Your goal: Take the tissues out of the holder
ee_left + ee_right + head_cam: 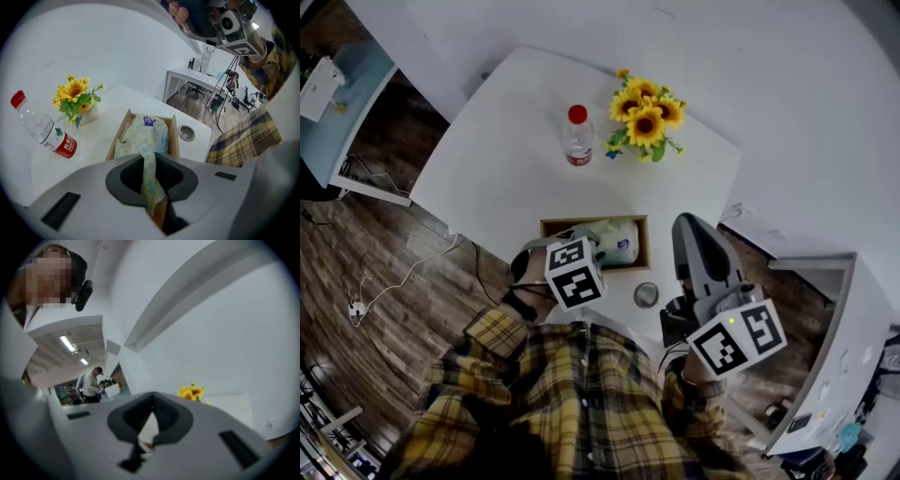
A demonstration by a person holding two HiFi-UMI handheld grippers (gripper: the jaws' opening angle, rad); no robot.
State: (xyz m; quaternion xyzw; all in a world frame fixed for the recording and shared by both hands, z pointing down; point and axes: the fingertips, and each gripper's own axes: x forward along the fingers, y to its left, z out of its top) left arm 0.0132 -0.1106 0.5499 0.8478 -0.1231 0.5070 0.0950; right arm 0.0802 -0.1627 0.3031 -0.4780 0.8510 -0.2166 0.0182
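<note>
As the left gripper (149, 161) points steeply down over the near end of the wooden holder (174, 138), we note its 2 jaws pinched on a pale strip (149, 183) with small blue rings printed on it. The strip carries the same print as the tissue pack (146, 133); we cannot tell whether it is tissue or wrapper. It runs up from the pack, which sits inside the holder with most of its bulk between the holder's walls. A purple label (149, 122) shows at the pack's far end.

Holder position: on the white table (506, 159), close to its near edge. In the head view the left gripper's marker cube (575, 272) covers the holder's near-left corner.

Right gripper (152, 401): held to the right of the holder, clear of the tissues, looking across the table toward the flowers. Its jaws meet at the tips with nothing between them.

Other items:
- 1 clear bottle (577, 137) with a red cap stands upright, far of the holder.
- 1 bunch of yellow sunflowers (645, 116) stands just to the right of the bottle.
- 1 small round metal object (646, 295) lies on the table near-right of the holder, between the holder and the right gripper.

A plaid shirt (581, 394) fills the near edge of the head view.
</note>
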